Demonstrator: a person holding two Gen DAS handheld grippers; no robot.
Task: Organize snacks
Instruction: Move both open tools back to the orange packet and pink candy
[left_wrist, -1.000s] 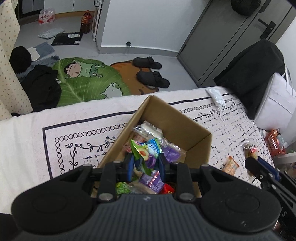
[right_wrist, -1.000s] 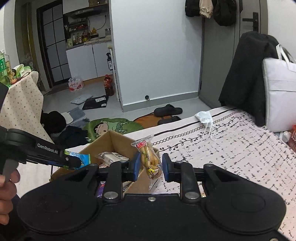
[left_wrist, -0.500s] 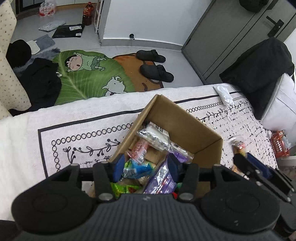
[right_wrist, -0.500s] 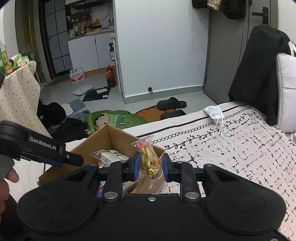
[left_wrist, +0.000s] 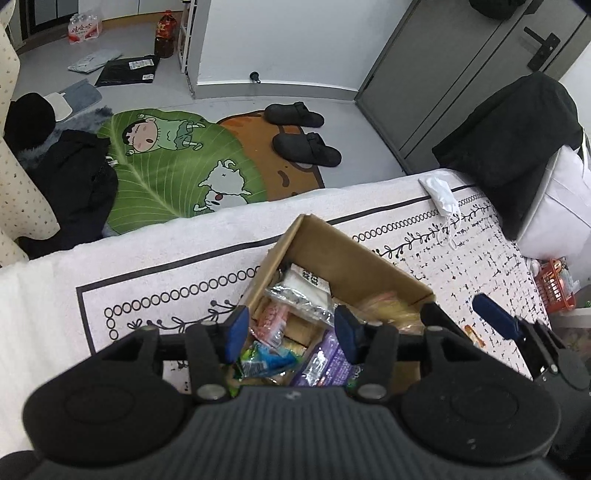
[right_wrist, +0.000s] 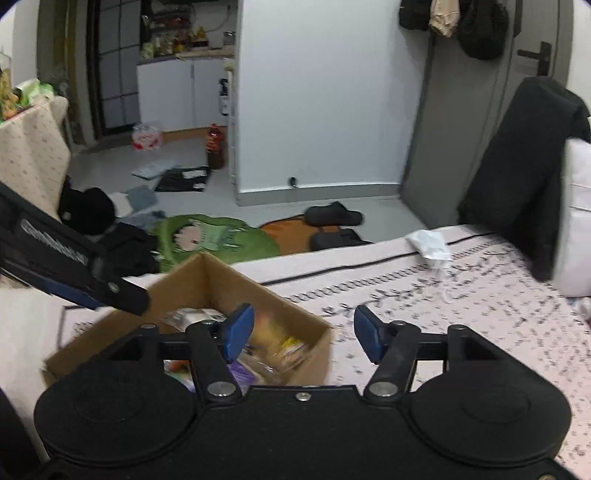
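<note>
The right gripper (right_wrist: 303, 334) has just sprung open, its yellow snack packet (right_wrist: 280, 338) dropped into the cardboard box (right_wrist: 207, 273); left gripper (left_wrist: 290, 334) released too.

floor: grey (left_wrist: 229, 92) | rug: green cartoon (left_wrist: 173, 162) | door: grey (left_wrist: 461, 74)

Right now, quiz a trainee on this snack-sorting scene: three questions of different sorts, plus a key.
1. True or false: the brown cardboard box on the white patterned cloth holds snack packets.
2. What lies on the cloth near the black coat: A) white face mask B) spoon C) phone?
3. Is anything between the right gripper fingers?

Key: 1 true; 2 A; 3 no, they have just opened, and the yellow snack packet lies in the box.
</note>
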